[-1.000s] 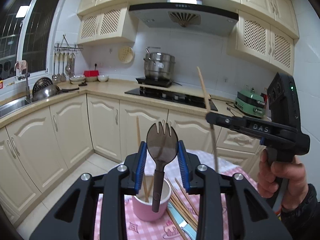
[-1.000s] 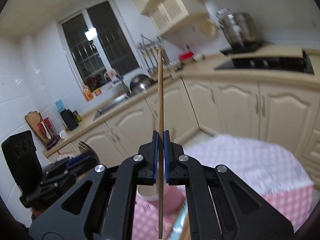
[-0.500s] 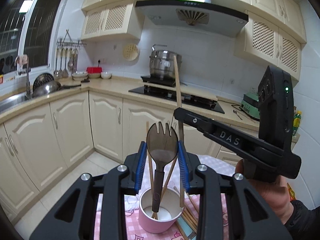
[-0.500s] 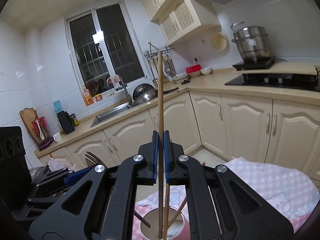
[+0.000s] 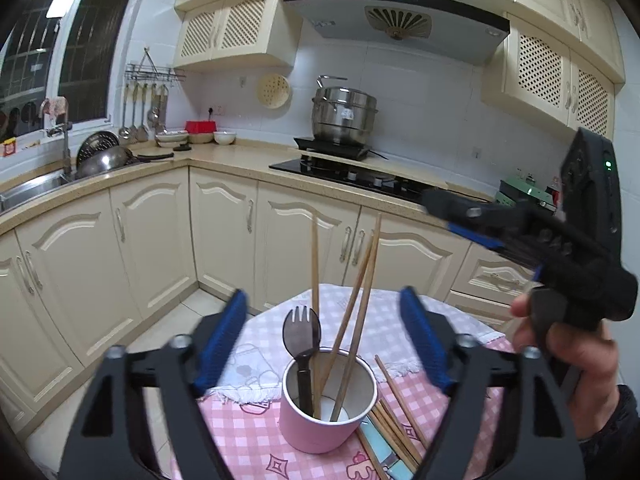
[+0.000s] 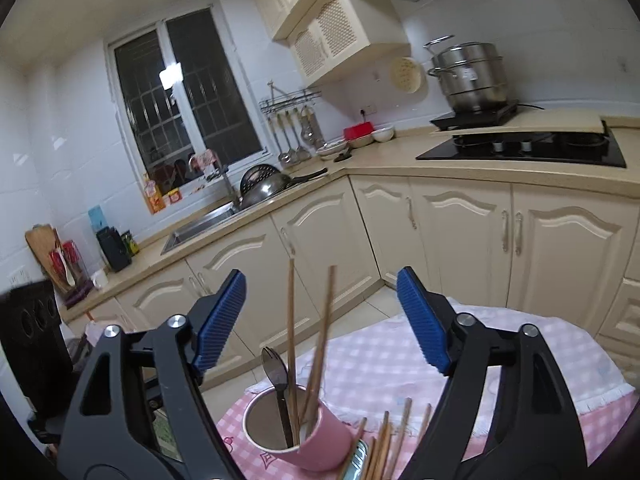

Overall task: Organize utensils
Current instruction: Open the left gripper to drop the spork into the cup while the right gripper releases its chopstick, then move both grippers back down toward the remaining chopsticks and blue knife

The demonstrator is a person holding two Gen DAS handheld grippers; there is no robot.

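left fingers (image 5: 322, 340): just sprang open, nothing between them; spork (image 5: 301, 330) stands in pink cup (image 5: 320, 428).
right fingers (image 6: 320, 320): just opened too, empty; chopstick now in cup with two others (image 6: 316, 344).
step: drop-off done.
next: loose chopsticks (image 5: 394, 420) lie on the counter beside the cup; go down, pinch one.

A cup (image 5: 327, 420) is set on a cloth-covered counter (image 5: 256, 436). A spork (image 5: 302, 332) and three chopsticks (image 5: 352, 320) are stood inside the cup, leaning on its rim. More chopsticks (image 5: 394, 424) are laid flat on the counter just right of the cup. Kitchen cabinets (image 5: 224, 228) are ranged behind.
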